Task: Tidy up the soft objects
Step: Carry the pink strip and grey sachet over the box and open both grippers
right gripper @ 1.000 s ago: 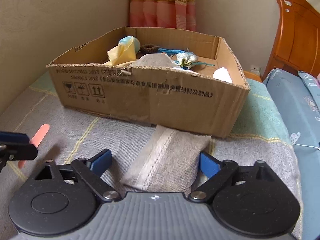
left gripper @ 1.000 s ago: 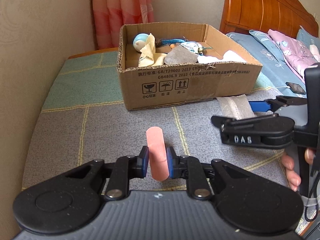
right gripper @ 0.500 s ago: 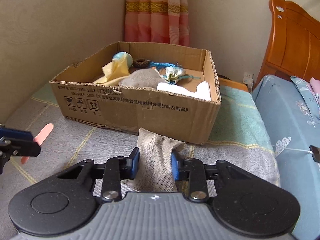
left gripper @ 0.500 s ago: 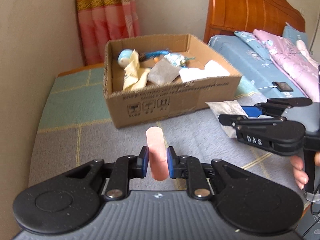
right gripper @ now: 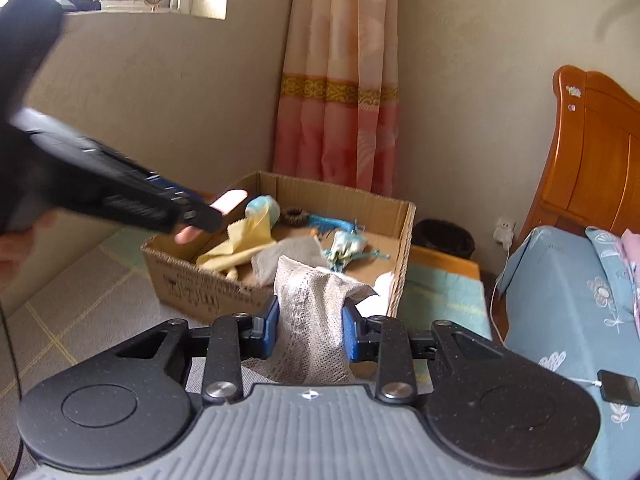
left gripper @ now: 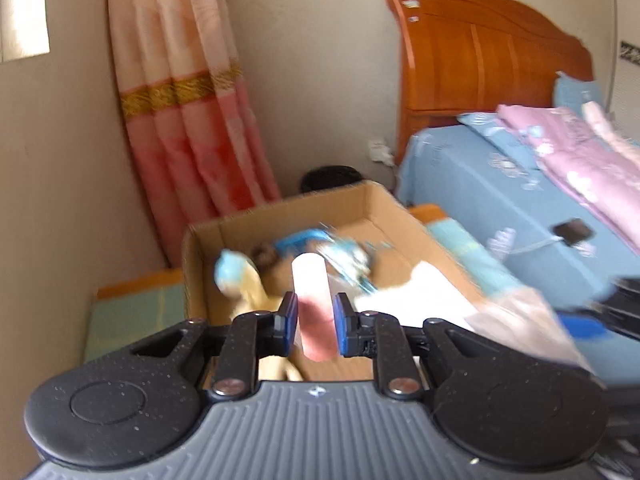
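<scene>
My left gripper (left gripper: 314,312) hovers over the open cardboard box (left gripper: 196,264) with a pink foam piece (left gripper: 310,280) upright between its blue pads; its jaws are opening, and the pads still touch the piece. In the right wrist view the left gripper (right gripper: 208,218) reaches in from the left above the box (right gripper: 192,280), the pink foam piece (right gripper: 228,200) at its tip. My right gripper (right gripper: 308,324) is shut on a grey woven pouch (right gripper: 304,288), lifted in front of the box. Inside lie a yellow cloth (right gripper: 248,240), a grey cloth (right gripper: 288,256) and a teal tassel (right gripper: 344,246).
The box stands on a grey checked cover (right gripper: 80,300) beside a beige wall. A blue-sheeted bed (right gripper: 560,300) with a wooden headboard (right gripper: 592,168) is to the right, a phone (right gripper: 618,390) on a cable lying on it. A black bin (right gripper: 442,236) and a pink curtain (right gripper: 336,120) stand behind.
The right gripper closed on the grey pouch and lifted it off the cover. The left gripper rose and moved over the box with the pink piece, now blurred by motion.
</scene>
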`<state>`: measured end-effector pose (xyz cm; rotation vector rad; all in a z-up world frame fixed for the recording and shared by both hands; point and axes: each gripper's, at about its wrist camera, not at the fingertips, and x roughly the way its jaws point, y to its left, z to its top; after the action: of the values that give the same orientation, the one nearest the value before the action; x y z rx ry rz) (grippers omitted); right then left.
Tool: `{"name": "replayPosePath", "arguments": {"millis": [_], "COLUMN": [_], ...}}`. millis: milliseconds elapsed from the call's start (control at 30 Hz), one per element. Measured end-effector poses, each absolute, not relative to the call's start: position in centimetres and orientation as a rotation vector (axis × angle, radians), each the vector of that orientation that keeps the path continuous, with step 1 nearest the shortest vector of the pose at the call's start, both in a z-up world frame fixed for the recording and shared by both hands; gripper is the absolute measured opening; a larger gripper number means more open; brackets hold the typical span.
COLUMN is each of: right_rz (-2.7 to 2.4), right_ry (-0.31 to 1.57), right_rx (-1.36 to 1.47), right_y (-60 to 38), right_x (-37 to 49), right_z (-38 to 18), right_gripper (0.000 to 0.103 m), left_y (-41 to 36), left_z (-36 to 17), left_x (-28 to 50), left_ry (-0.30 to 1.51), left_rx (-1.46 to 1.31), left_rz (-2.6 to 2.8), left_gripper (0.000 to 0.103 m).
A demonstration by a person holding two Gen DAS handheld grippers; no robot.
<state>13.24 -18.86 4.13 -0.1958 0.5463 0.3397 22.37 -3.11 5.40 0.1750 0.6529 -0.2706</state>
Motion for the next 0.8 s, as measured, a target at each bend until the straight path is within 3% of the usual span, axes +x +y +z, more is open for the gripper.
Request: {"name": "replayPosePath", "arguments": {"millis": [67, 100, 133, 467, 533, 600, 700, 800], "right_rz": [0.338, 0.334, 0.330, 0.334, 0.323, 0.313, 0.273, 0.233], "right_ry": [0.541, 0.540, 0.543, 0.573, 0.574, 0.589, 0.581, 0.618], "right_rx": [-0.200, -0.201, -0.200, -0.147, -0.132, -0.119, -0.109, -0.098], "right_y": [-18.9, -18.9, -18.8, -17.5, -16.9, -16.3, -15.7, -15.3], "right_x": [13.8, 14.2, 14.6, 20.9, 22.3, 23.0, 22.5, 21.4], "right_z": [4.4, 4.5, 4.5, 4.9, 4.9, 4.8, 5.1, 5.5], "right_gripper": [0.036, 0.036, 0.036, 0.037, 0.047, 0.088, 0.103, 0.103], "left_y": [-2.9, -2.7, -2.4, 2.2, 2.8, 3.3, 3.5, 3.2], "left_z": [4.8, 4.4, 4.1, 4.9, 5.2, 5.4, 5.6, 5.6], "left_x": [24.3, 25.0, 25.3, 19.6, 18.5, 17.6, 16.7, 16.1], "left_ry": [0.646, 0.660, 0.660, 0.575, 0.579, 0.586, 0.620, 0.644], "left_rx": [0.164, 0.159, 0.149, 0.095, 0.091, 0.085, 0.092, 0.103], "left_rz": [-0.257, -0.258, -0.245, -0.072, -0.049, -0.032, -0.004, 0.002], "left_gripper": [0.043, 0.078, 0.096, 0.102, 0.102, 0.102, 0.102, 0.102]}}
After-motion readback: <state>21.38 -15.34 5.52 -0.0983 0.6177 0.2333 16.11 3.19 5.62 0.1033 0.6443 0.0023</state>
